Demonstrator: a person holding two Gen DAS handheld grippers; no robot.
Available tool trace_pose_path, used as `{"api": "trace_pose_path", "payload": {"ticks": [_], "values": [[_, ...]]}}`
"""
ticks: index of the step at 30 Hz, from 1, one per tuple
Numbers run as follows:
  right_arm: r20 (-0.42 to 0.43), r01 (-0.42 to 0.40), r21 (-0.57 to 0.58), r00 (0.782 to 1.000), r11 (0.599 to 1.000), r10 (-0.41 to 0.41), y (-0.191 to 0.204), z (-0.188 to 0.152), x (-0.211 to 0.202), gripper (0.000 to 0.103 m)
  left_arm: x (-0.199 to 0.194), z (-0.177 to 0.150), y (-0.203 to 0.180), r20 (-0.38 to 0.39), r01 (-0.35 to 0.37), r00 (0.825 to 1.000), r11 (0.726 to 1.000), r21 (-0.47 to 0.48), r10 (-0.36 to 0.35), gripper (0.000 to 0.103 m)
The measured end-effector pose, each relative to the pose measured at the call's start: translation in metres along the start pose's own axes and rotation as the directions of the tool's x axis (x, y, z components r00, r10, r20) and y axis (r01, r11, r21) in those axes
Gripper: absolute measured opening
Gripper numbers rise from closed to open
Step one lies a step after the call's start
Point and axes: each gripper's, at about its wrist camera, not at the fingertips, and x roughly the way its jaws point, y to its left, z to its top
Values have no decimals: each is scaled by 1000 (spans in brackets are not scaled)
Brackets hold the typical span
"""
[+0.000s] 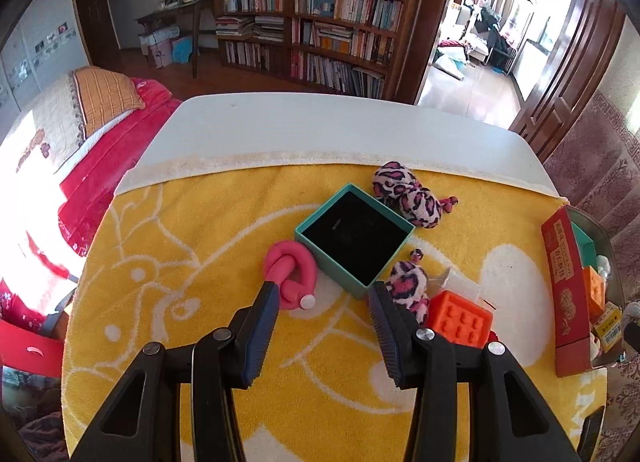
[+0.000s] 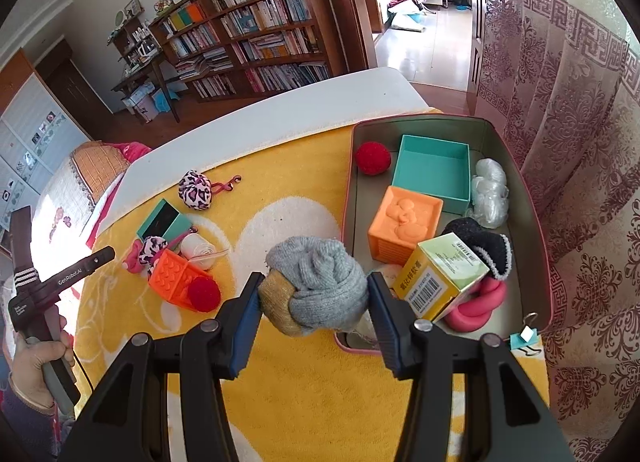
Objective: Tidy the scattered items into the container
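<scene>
My right gripper (image 2: 314,294) is shut on a rolled grey and tan sock (image 2: 320,286), held above the yellow towel beside the near left corner of the metal tin (image 2: 528,198). The tin holds a teal box (image 2: 434,172), an orange cube (image 2: 402,222), a red pompom (image 2: 373,158), a medicine carton (image 2: 440,282), a black sock, a pink roll and plastic wrap. My left gripper (image 1: 324,294) is open and empty over the towel, just before a teal box with a black lining (image 1: 354,238). A pink foam roll (image 1: 290,272) lies by its left finger and a leopard scrunchie (image 1: 408,284) by its right.
An orange block (image 1: 460,320) (image 2: 172,276), a red pompom (image 2: 204,294), a second leopard scrunchie (image 1: 404,192) (image 2: 195,190) and a white roll (image 2: 196,246) lie on the yellow towel (image 1: 200,262). The tin with its red side (image 1: 562,294) stands at the table's right edge. A bed is on the left.
</scene>
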Motion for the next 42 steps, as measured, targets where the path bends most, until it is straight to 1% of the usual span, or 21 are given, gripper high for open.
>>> {"api": "trace_pose_path", "payload": {"ticks": [5,10,15,20,22,24,26,28,29,30,31,32,34,37,42], "values": [[17,-10,-4,1000,1000,10,-16,4,-8,56,-32,7,-42,55,35,998,998,51,-38,49],[40,-4,20,999,1000,3,-43,6,-19,56,-43,13,-87,77,76,993,991,109,-85,49],[60,16,65,998,998,-20,-76,6,-29,56,-44,16,-134,66,133,987,979,157,-145,49],[79,32,106,996,994,-41,-103,7,-38,56,-40,18,-179,38,208,975,958,197,-219,49],[85,34,115,995,993,-44,-110,8,-41,56,-40,19,-192,30,235,969,950,205,-246,49],[85,32,123,995,992,-43,-115,8,-42,56,-39,19,-198,24,246,966,949,199,-256,49],[84,29,126,996,992,-40,-119,8,-42,56,-37,20,-197,21,255,964,949,183,-263,49],[81,23,135,996,991,-34,-121,8,-40,56,-33,20,-190,1,260,965,953,154,-263,49],[78,19,137,996,990,-30,-121,8,-38,56,-31,20,-184,-6,257,966,957,134,-259,52],[76,15,135,997,991,-26,-121,8,-36,56,-29,19,-176,-10,249,968,962,114,-250,59],[74,13,130,997,991,-23,-119,8,-35,56,-28,17,-168,-6,237,971,966,98,-238,62],[72,10,123,997,992,-19,-116,8,-33,56,-29,16,-158,3,223,975,971,81,-224,64],[70,4,108,998,994,-11,-109,9,-30,56,-28,10,-132,8,194,981,980,41,-195,64],[65,-7,90,998,996,1,-99,11,-26,56,-21,3,-87,-14,133,991,991,-33,-134,64],[49,-11,64,999,998,8,-78,10,-18,56,-11,-10,-15,-40,38,998,990,-139,-44,64]]}}
